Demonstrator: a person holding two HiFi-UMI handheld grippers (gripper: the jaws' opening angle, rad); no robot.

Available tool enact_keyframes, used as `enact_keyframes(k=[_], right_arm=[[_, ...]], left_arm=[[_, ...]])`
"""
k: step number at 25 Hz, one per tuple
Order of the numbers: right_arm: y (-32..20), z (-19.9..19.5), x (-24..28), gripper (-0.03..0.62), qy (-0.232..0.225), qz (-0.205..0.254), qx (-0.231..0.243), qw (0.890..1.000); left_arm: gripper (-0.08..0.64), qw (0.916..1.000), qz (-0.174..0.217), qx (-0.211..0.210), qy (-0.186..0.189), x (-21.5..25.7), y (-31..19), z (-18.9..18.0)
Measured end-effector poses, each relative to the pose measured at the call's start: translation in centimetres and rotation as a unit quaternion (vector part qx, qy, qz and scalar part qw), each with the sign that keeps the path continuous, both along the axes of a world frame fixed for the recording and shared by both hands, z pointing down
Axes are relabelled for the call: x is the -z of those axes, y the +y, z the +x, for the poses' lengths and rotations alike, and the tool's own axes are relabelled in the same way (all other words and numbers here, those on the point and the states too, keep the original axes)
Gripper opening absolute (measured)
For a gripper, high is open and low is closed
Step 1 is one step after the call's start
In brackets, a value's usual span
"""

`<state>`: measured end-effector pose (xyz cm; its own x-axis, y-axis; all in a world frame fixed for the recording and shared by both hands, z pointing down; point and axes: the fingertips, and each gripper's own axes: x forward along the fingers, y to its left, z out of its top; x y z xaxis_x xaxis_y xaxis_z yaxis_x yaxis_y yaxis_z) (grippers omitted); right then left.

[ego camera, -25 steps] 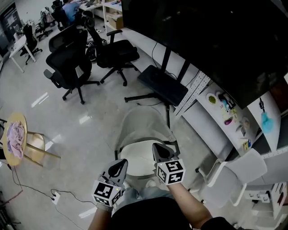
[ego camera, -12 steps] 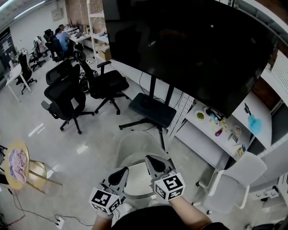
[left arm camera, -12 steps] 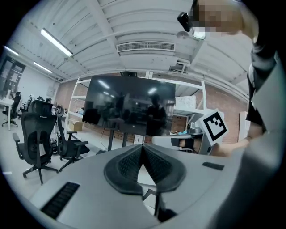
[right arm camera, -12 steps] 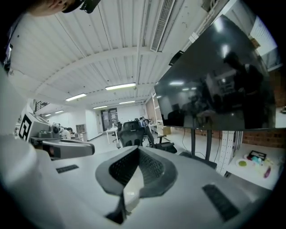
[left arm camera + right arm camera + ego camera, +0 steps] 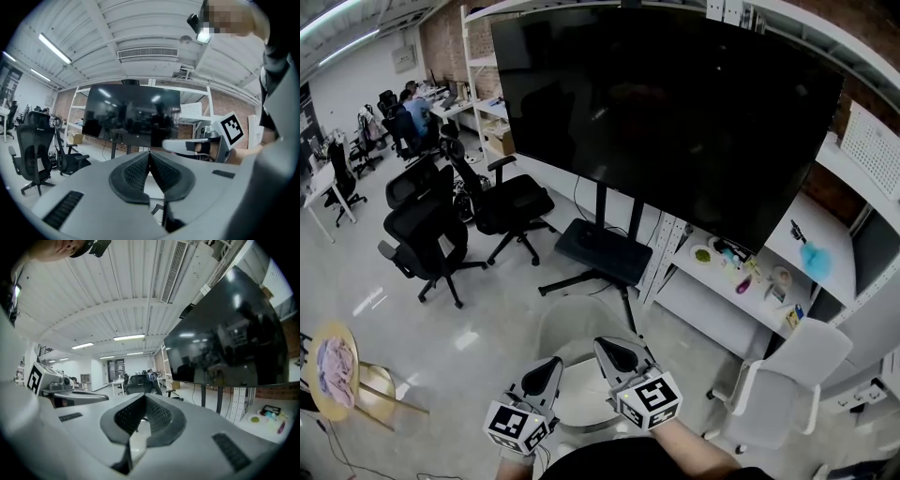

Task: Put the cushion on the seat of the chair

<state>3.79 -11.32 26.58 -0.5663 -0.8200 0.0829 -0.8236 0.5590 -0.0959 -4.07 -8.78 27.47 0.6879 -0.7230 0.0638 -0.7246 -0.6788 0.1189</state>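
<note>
Rising since a second ago, the left gripper [image 5: 549, 367] and the right gripper [image 5: 613, 351] are pointing level above the pale chair [image 5: 581, 322] — both with fingers closed, gripping nothing — while the white cushion [image 5: 581, 398] is lying on its seat beneath them.

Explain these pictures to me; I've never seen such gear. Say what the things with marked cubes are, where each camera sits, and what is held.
A person holds a clamp tool in each hand: the left gripper and right gripper; the marked cubes belong to them. The wide picture comes from a camera on the person's head, looking down; the other two from cameras riding on each gripper, looking along its jaws. Both pairs of jaws are shut on nothing. Below them a pale chair stands on the floor.
</note>
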Motion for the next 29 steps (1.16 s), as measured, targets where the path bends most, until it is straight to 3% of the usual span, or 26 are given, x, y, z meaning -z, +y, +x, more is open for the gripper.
enact_keyframes(k=[29], right_arm=[[-0.6,2.3,-0.6,0.006,-0.005,0.0,-0.023,1.0]], left_arm=[[0.012,0.9999,-0.008,-0.01,-0.001,-0.7,-0.7,1.8]])
